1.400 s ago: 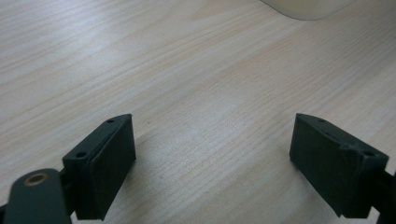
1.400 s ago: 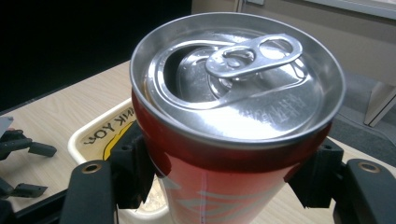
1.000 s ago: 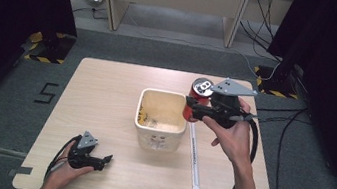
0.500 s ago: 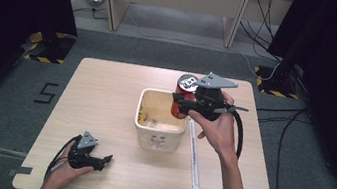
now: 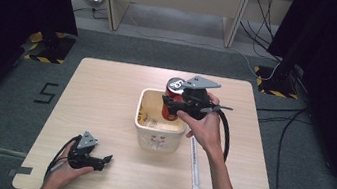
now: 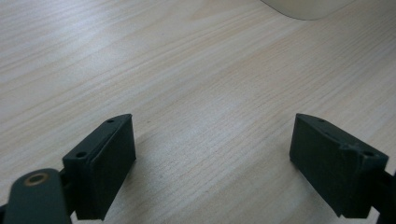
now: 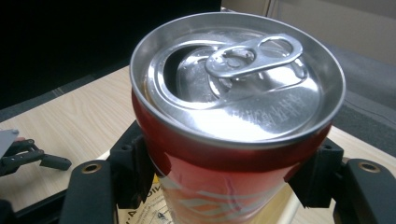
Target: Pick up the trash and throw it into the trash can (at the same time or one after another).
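The right gripper [image 5: 171, 106] clamps the red can [image 5: 174, 98] by its sides, hanging over the far right corner of the cream bin [image 5: 157, 137] at centre frame. The can may clip the rim and tip, and a loose squeeze lets it slide. Its tab looks unopened, though glare hides it. The left gripper [image 5: 105, 162] rests wide and empty, lower left.
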Tool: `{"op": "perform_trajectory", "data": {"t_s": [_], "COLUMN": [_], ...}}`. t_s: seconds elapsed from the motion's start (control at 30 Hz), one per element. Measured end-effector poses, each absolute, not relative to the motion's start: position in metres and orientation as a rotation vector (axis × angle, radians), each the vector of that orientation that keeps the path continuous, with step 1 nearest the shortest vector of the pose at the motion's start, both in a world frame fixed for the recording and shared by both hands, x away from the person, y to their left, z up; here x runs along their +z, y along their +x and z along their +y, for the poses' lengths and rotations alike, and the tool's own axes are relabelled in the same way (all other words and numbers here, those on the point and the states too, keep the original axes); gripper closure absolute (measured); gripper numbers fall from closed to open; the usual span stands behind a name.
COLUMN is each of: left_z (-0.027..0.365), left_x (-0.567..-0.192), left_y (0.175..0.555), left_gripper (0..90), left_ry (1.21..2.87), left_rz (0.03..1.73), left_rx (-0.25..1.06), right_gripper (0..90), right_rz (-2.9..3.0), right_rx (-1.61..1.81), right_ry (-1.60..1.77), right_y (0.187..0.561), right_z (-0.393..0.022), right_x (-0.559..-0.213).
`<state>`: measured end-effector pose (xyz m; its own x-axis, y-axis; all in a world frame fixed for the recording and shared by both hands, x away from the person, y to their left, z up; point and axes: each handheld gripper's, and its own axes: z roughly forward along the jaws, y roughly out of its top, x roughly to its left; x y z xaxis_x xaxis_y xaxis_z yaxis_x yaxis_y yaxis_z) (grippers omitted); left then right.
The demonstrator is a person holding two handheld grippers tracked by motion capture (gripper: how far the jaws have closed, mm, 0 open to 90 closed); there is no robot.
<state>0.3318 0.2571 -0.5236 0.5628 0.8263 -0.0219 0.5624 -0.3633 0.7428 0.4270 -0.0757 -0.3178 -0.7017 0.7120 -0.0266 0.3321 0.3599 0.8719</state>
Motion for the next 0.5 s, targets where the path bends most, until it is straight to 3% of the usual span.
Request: {"op": "perform_trajectory", "data": {"t_s": [0.5], "left_z": [0.257], "left_x": [-0.524], "left_y": [0.332], "left_gripper": [13.6], "left_ry": [2.071], "left_rz": [1.109], "left_rx": [0.467], "right_gripper": [33.7], "right_rz": [2.273], "right_rx": [1.256], "right_ry": [0.958], "right_y": [0.44], "right_z": [-0.07], "right_x": [-0.352]}}
